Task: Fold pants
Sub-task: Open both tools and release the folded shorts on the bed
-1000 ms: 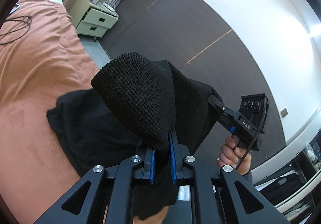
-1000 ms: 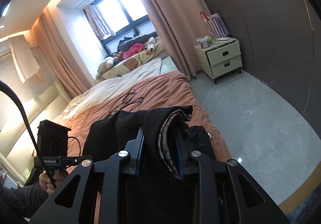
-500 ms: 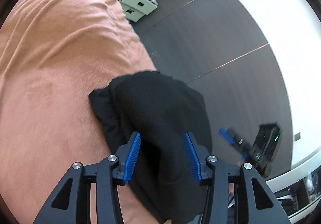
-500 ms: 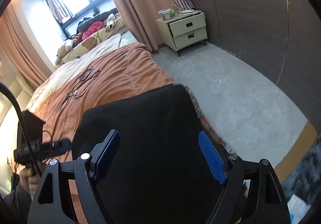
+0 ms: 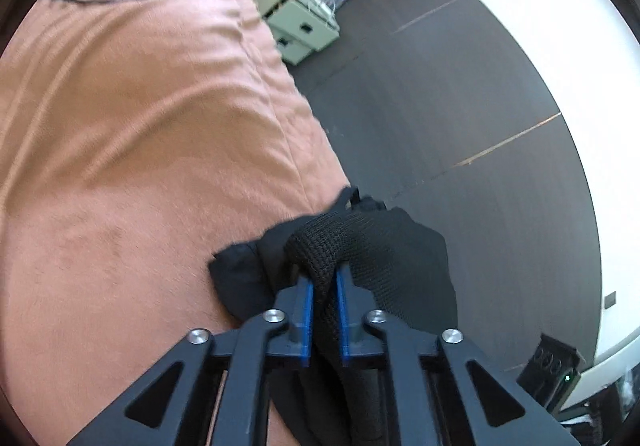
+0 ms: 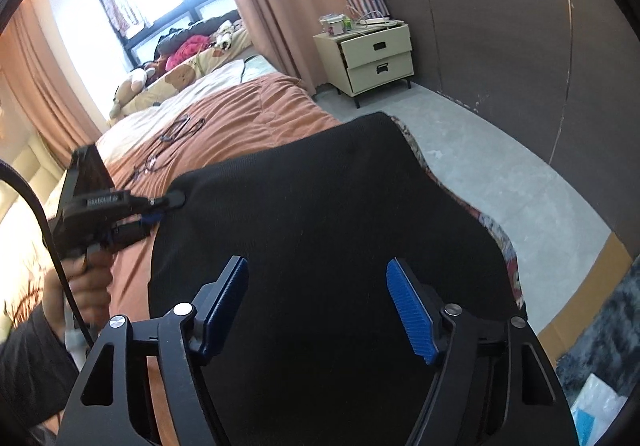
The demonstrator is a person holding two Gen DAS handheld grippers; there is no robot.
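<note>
The black pants (image 6: pixel 328 246) sit at the foot corner of the orange bedspread (image 5: pixel 132 150), right by the edge where the grey floor (image 6: pixel 500 166) starts, bottom centre in both views. Left gripper (image 5: pixel 323 286) is closing, its two blue pads (image 5: pixel 307 302) pinching a ridge of knit fabric. Right gripper (image 6: pixel 316 294) has jaws wide but narrowing, pads apart over the cloth, not pressing it. Lots of bare blanket upper left. One nightstand (image 6: pixel 372 54), two drawers.

The pants (image 5: pixel 372 246) are matt black coarse-knit cloth (visibly ribbed) on a soft, suede-like terracotta bedcover (image 5: pixel 140 134).
</note>
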